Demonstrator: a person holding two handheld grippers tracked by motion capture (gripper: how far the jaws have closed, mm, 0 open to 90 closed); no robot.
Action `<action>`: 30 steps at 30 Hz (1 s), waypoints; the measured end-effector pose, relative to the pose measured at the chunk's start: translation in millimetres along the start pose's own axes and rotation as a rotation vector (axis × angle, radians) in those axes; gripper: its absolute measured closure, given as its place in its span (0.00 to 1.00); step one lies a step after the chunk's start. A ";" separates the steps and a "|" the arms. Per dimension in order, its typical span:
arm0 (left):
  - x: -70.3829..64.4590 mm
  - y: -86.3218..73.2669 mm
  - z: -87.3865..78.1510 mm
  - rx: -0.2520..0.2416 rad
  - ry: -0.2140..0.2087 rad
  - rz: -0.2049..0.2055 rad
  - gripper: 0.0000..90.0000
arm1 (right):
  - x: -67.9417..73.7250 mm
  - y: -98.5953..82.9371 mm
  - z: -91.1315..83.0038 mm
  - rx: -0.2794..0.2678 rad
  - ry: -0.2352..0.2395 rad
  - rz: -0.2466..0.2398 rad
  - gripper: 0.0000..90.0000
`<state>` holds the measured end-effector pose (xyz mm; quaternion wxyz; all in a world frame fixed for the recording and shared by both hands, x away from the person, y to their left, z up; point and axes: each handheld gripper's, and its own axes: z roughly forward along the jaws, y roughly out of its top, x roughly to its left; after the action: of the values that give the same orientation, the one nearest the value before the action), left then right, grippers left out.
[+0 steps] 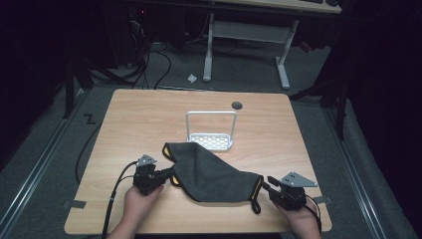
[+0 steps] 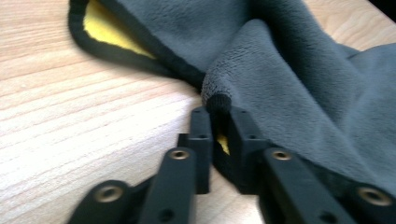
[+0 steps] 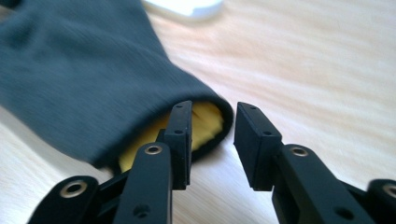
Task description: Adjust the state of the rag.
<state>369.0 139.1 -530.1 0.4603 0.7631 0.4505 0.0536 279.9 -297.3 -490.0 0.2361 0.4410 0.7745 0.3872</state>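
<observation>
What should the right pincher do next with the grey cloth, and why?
Probably close the right gripper on the grey cloth. Its jaws stand open around the cloth's black-trimmed corner, one jaw tucked against the yellow lining, the other outside. The left gripper already pinches the opposite corner, so shutting the right one would give both hands a hold.
</observation>
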 end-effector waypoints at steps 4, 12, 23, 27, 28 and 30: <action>-9.2 1.5 -15.0 -0.069 -0.006 0.026 0.94 | 19.8 3.4 6.6 -0.011 0.122 -0.021 0.58; -16.1 2.7 -34.4 -0.153 -0.002 0.049 0.94 | 56.2 -1.1 39.2 0.126 0.226 -0.156 0.55; -26.1 27.7 -63.3 -0.272 -0.005 0.123 0.94 | 40.0 28.6 8.6 -0.085 0.066 -0.129 0.96; -15.1 50.3 -36.3 -0.232 0.049 0.157 0.94 | 20.6 45.2 22.3 -0.089 -0.004 -0.084 0.96; -10.7 55.3 -25.3 -0.206 0.067 0.167 0.94 | 18.1 46.1 28.4 -0.074 -0.015 -0.084 0.96; 0.6 62.6 -0.3 -0.146 0.103 0.174 0.94 | 12.6 45.1 46.8 -0.015 -0.030 -0.078 0.96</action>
<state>409.1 129.1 -483.1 0.4842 0.7602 0.4005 0.1652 329.4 -254.1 -481.4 0.2660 0.4147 0.7844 0.3768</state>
